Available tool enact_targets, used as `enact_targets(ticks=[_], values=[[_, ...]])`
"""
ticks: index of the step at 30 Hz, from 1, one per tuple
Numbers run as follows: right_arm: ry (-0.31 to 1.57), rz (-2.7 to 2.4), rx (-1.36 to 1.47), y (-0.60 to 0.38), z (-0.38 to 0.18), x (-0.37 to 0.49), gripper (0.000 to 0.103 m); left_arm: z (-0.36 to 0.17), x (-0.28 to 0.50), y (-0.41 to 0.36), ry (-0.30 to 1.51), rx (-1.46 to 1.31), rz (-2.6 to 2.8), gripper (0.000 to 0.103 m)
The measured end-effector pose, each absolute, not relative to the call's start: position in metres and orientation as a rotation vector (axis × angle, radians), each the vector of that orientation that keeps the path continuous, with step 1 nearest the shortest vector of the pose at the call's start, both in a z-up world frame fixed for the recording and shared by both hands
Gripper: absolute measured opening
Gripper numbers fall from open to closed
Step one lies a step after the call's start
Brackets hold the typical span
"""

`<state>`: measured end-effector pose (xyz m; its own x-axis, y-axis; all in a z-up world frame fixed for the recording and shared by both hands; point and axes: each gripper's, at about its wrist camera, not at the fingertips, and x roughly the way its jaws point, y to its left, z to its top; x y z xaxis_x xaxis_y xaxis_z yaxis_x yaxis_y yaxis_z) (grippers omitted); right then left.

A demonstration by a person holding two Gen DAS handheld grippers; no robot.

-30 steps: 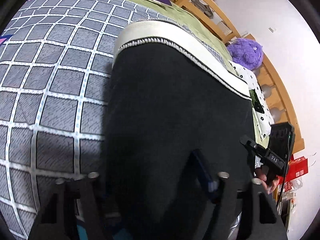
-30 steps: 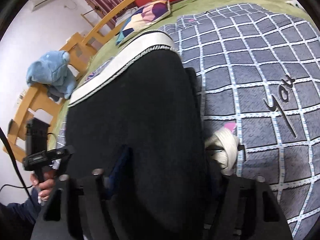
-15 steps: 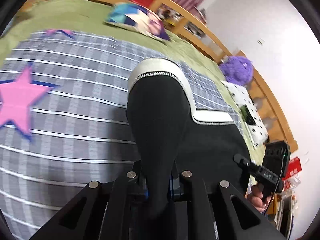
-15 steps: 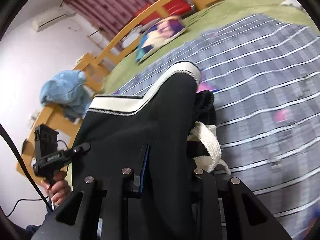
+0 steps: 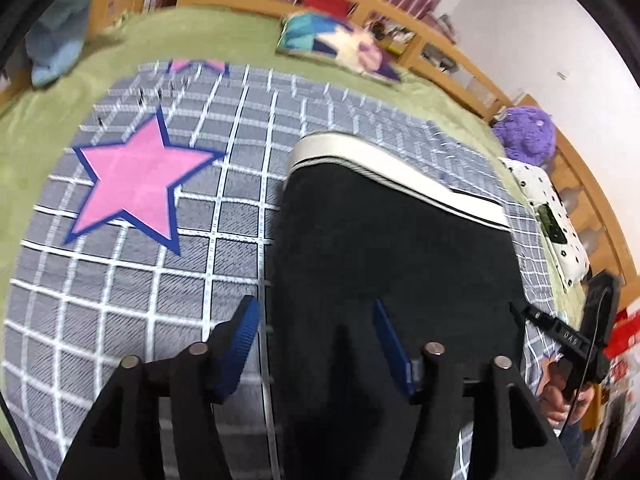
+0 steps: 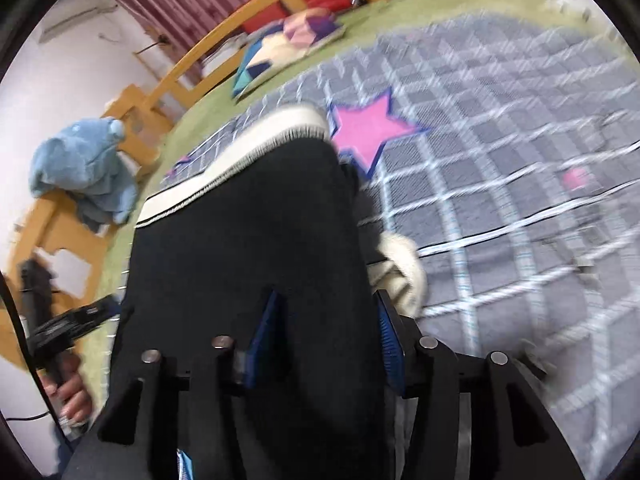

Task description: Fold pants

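The black pants (image 5: pixel 392 264) with a white band (image 5: pixel 384 172) lie folded on the grey checked blanket (image 5: pixel 152 280). My left gripper (image 5: pixel 314 320) hovers over their left edge. Its jaws are opening, with the cloth lying below and between the blue pads (image 5: pixel 244 320), untouched. In the right wrist view the pants (image 6: pixel 248 232) fill the middle, and a white cord bundle (image 6: pixel 400 268) sticks out at their right side. My right gripper (image 6: pixel 326 314) is over that right edge with its jaws opening and nothing pinched. Each view shows the other gripper in a hand at its side.
A pink star (image 5: pixel 136 184) marks the blanket left of the pants. A patchwork pillow (image 5: pixel 340 44) lies near the wooden headboard (image 5: pixel 440 40). A purple plush (image 5: pixel 528 136) and a dotted cushion (image 5: pixel 548 216) sit at the right, and a blue plush (image 6: pixel 80 168) at the other side.
Half a second ago both grippers were shut on lifted folds of the pants. Both have let go and drawn back and up, and the pants now lie flat.
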<state>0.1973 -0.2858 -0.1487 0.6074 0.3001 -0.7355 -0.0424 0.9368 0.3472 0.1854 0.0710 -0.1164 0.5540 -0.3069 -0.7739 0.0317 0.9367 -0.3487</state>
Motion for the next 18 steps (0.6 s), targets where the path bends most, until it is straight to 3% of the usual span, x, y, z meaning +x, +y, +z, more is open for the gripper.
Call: enact_targets(ticks=[7, 11, 13, 18], values=[[0.763, 0.165, 0.023, -0.231, -0.123, 0.128, 0.046, -0.111, 0.102, 0.056, 0.885, -0.246, -0.186, 0.059], [0.896, 0.165, -0.046, -0.217, -0.162, 0.123, 0.046, -0.151, 0.093, 0.046, 1.002, -0.231, -0.169, 0.059], [1.007, 0.127, 0.052, -0.229, -0.193, 0.129, 0.046, -0.168, 0.097, 0.052, 1.064, -0.267, -0.152, 0.059], [0.954, 0.166, 0.054, -0.238, -0.160, 0.124, 0.046, -0.135, 0.095, 0.077, 0.989, -0.331, -0.156, 0.057]])
